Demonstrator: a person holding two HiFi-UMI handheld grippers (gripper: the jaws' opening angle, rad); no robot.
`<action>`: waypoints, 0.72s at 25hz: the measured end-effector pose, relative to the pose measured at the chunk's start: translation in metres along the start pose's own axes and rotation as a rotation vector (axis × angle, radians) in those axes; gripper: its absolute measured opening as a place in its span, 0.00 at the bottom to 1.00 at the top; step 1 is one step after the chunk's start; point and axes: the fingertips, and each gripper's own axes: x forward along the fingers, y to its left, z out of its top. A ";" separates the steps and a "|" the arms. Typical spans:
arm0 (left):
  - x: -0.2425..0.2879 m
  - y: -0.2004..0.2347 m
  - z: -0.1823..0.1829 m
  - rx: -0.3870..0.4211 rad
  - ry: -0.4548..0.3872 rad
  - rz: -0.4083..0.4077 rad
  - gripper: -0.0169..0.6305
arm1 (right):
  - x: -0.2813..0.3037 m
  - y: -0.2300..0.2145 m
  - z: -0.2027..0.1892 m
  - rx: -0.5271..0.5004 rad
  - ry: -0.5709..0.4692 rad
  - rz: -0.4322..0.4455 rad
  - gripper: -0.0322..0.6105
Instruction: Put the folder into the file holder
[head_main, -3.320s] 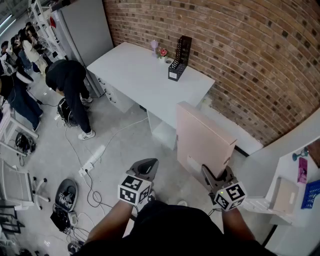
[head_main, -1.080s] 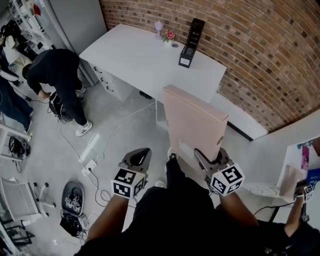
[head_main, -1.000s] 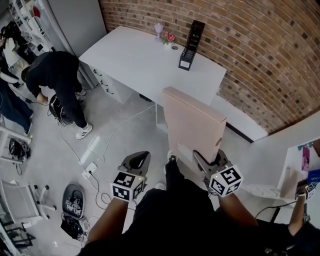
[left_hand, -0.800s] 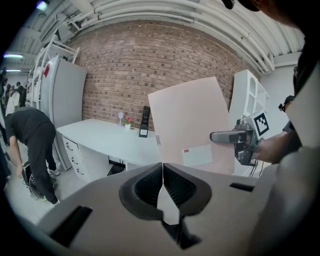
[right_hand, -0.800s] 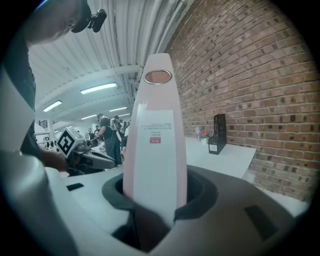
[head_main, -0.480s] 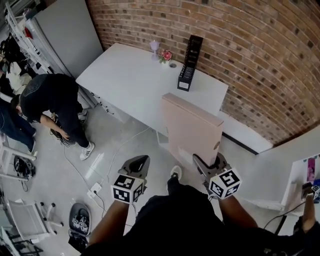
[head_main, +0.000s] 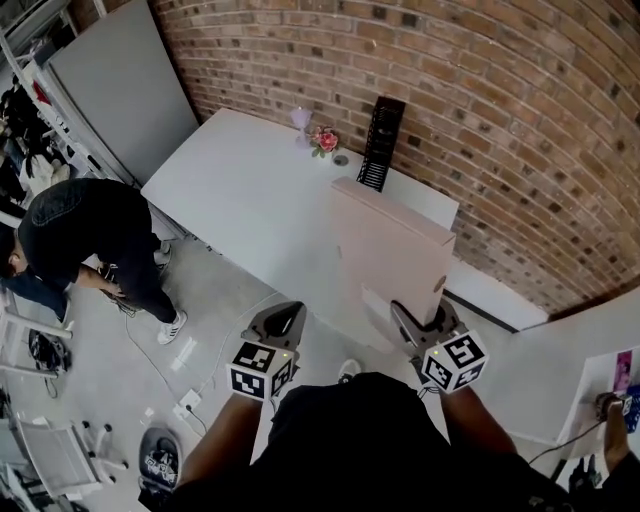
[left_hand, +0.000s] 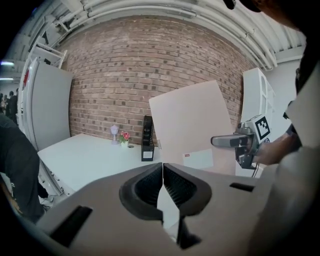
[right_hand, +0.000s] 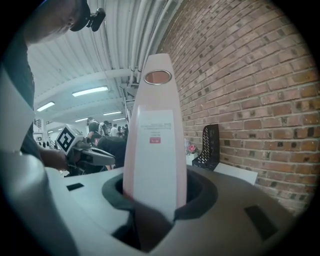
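Pink folder (head_main: 390, 262), white spine label (right_hand: 155, 165), print unreadable

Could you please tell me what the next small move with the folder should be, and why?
Probably carry the folder forward over the desk toward the file holder. The right hand-held gripper is clamped on the upright folder's lower edge, and the file holder stands apart from it at the desk's far side.

The right gripper (head_main: 412, 318) holds the pink folder (head_main: 390, 245) upright by its lower corner before the white table (head_main: 240, 195), where a black file holder (head_main: 381, 142) stands against the brick wall (head_main: 500, 110).
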 end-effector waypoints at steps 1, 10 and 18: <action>0.006 0.002 0.003 0.005 0.001 0.003 0.04 | 0.005 -0.007 0.002 0.004 -0.003 0.001 0.32; 0.039 0.025 0.010 -0.016 0.040 0.011 0.04 | 0.030 -0.036 0.007 0.034 0.005 -0.001 0.32; 0.066 0.033 0.020 0.015 0.067 -0.065 0.04 | 0.034 -0.054 0.012 0.037 0.014 -0.080 0.32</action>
